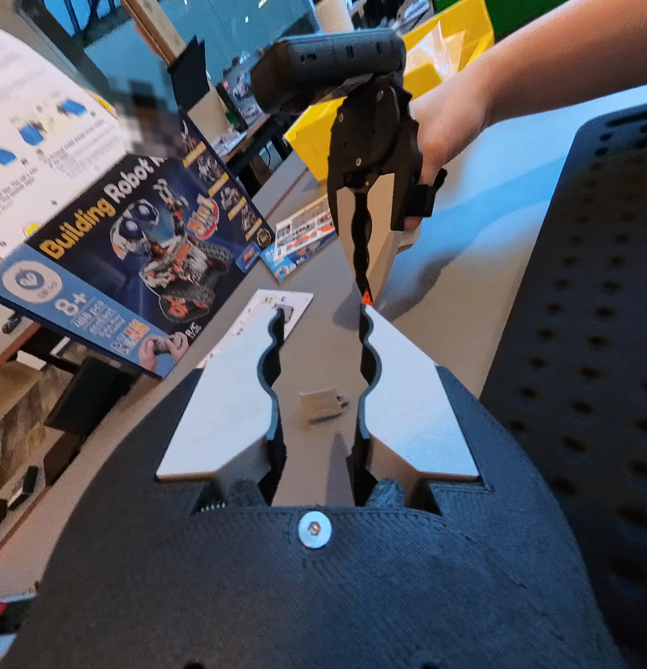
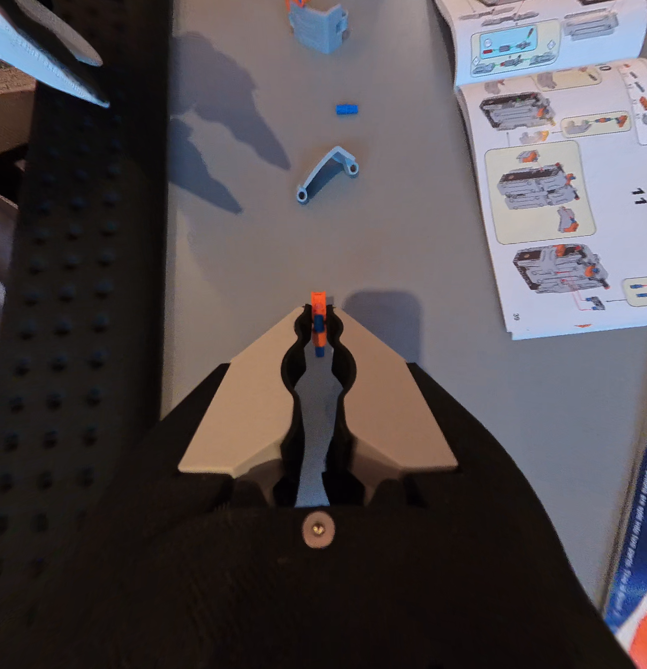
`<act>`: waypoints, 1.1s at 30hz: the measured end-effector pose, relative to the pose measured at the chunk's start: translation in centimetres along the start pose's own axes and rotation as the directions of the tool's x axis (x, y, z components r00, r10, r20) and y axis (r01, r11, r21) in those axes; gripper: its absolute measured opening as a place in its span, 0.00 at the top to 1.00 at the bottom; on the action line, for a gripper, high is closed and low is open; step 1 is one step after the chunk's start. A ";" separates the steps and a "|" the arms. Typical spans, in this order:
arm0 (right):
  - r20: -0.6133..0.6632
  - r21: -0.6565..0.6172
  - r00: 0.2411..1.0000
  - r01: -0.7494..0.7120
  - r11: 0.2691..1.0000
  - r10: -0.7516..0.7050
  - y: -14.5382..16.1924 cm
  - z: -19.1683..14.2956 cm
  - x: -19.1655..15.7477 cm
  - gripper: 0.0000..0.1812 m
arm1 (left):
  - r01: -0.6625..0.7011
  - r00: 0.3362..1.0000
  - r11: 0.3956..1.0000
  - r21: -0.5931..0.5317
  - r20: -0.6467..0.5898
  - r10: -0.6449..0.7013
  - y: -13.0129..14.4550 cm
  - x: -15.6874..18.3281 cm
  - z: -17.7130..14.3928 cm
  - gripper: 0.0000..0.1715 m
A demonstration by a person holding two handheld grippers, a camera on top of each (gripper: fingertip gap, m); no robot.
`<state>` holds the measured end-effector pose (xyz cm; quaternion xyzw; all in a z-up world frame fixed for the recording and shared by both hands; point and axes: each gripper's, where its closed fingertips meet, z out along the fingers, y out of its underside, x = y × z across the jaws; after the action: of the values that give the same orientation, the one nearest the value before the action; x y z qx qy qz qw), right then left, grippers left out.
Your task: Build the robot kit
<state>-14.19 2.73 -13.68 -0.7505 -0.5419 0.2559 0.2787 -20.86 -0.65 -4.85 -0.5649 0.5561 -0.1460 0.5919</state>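
Note:
My right gripper point(image 2: 319, 308) is shut on a small orange-and-blue building piece point(image 2: 318, 325), pinched at the fingertips just above the grey table point(image 2: 405, 217). In the left wrist view a hand holds this gripper point(image 1: 365, 289) pointing down, with the orange piece point(image 1: 367, 297) at its tips. My left gripper point(image 1: 322, 314) is open and empty, its right fingertip close to that orange piece. A small grey piece point(image 1: 324, 405) lies on the table between its fingers. A grey curved piece point(image 2: 327, 173), a blue pin point(image 2: 346, 109) and a grey panel piece point(image 2: 320, 29) lie ahead of the right gripper.
A black perforated board point(image 2: 79, 271) runs along the left, also seen on the right in the left wrist view point(image 1: 586, 325). An open instruction booklet point(image 2: 554, 202) lies to the right. A building-kit box point(image 1: 133, 246) stands tilted, and yellow bins point(image 1: 314, 137) sit behind. The gap from one gripper's tips to the other's is roughly 12 cm. Left tips and right tips are each some 15 cm from the blue pin point(image 2: 346, 109).

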 end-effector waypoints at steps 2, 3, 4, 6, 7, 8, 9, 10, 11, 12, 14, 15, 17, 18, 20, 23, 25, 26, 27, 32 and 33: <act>0.029 0.010 1.000 0.006 1.000 -0.006 0.4 0.7 -0.2 0.96 | 0.019 1.000 0.999 -0.034 -0.003 -0.019 0.9 0.4 -0.1 0.77; 0.041 0.017 0.999 0.011 1.000 -0.012 0.6 1.0 -0.3 0.96 | 0.034 0.999 0.998 -0.046 -0.012 -0.035 1.2 0.7 -0.1 0.76; 0.033 0.017 0.999 0.015 1.000 -0.015 0.8 1.2 -0.1 0.96 | 0.048 0.999 0.997 -0.055 -0.018 -0.049 1.4 0.9 -0.1 0.76; 0.017 0.016 0.999 0.033 0.999 -0.034 1.2 1.6 0.4 0.96 | 0.062 0.998 0.995 -0.074 -0.023 -0.064 1.9 1.2 0.0 0.76; 0.018 0.023 0.999 0.046 0.999 -0.047 1.4 1.7 0.4 0.96 | 0.064 0.998 0.994 -0.087 -0.024 -0.066 2.1 1.3 0.0 0.76; 0.021 0.032 0.998 0.054 0.998 -0.055 1.4 1.7 0.4 0.95 | 0.066 0.997 0.993 -0.101 -0.025 -0.069 2.4 1.4 0.0 0.76; 0.022 0.040 0.998 0.057 0.998 -0.058 1.6 1.4 0.4 0.94 | 0.070 0.997 0.991 -0.115 -0.024 -0.073 2.7 1.4 0.0 0.75; 0.022 0.055 0.998 0.057 0.997 -0.058 1.6 0.9 0.5 0.91 | 0.076 0.997 0.989 -0.128 -0.022 -0.079 3.0 1.4 -0.1 0.75; 0.010 0.082 0.999 0.045 0.996 -0.046 1.5 0.0 0.9 0.88 | 0.084 0.996 0.987 -0.140 -0.020 -0.088 3.3 1.4 -0.2 0.75; -0.005 0.129 1.000 0.021 0.991 -0.021 1.3 -1.1 1.3 0.88 | 0.094 0.995 0.984 -0.150 -0.019 -0.097 3.6 1.4 -0.3 0.74; -0.018 0.241 0.999 -0.039 0.970 0.044 1.2 -3.5 2.0 0.87 | 0.109 0.994 0.980 -0.165 -0.013 -0.113 4.0 1.3 -0.7 0.74; -0.026 0.270 0.997 -0.061 0.961 0.070 1.6 -4.5 2.4 0.87 | 0.113 0.993 0.979 -0.172 -0.008 -0.116 4.2 1.3 -0.8 0.74; -0.046 0.274 0.995 -0.077 0.959 0.093 3.1 -5.4 2.7 0.88 | 0.116 0.993 0.976 -0.186 -0.005 -0.119 4.6 1.3 -1.1 0.74; -0.051 0.264 0.995 -0.071 0.962 0.088 3.9 -5.4 2.6 0.88 | 0.116 0.993 0.974 -0.194 -0.005 -0.119 4.7 1.3 -1.2 0.74; -0.049 0.223 0.996 -0.061 0.973 0.074 5.4 -5.3 2.2 0.88 | 0.116 0.993 0.972 -0.207 -0.007 -0.120 4.9 1.4 -1.1 0.74; -0.063 0.195 0.992 -0.099 0.976 0.114 6.5 -5.9 2.5 0.88 | 0.108 0.993 0.969 -0.222 -0.020 -0.115 4.8 1.7 -0.7 0.74; -0.039 0.226 0.993 -0.104 0.969 0.115 6.4 -6.4 2.1 0.89 | 0.096 0.994 0.970 -0.224 -0.026 -0.105 4.4 1.9 -0.4 0.74; -0.040 0.234 0.992 -0.107 0.966 0.119 6.5 -6.5 2.1 0.89 | 0.094 0.994 0.970 -0.223 -0.032 -0.104 4.3 2.0 -0.3 0.74; -0.028 0.236 0.992 -0.114 0.965 0.124 6.5 -6.3 2.0 0.89 | 0.094 0.994 0.970 -0.222 -0.036 -0.105 4.2 2.2 -0.2 0.74; -0.026 0.165 0.998 -0.059 0.984 0.065 6.5 -4.6 1.9 0.89 | 0.113 0.991 0.969 -0.220 -0.049 -0.126 4.0 2.5 0.4 0.75; -0.026 0.150 0.998 -0.045 0.988 0.050 6.5 -4.3 2.0 0.89 | 0.125 0.989 0.969 -0.212 -0.052 -0.138 3.8 2.5 0.5 0.75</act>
<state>-6.33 2.38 -15.30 -0.7439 -0.4990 0.2911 0.3360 -21.31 -1.18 -9.42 -0.6541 0.5491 -0.1447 0.4997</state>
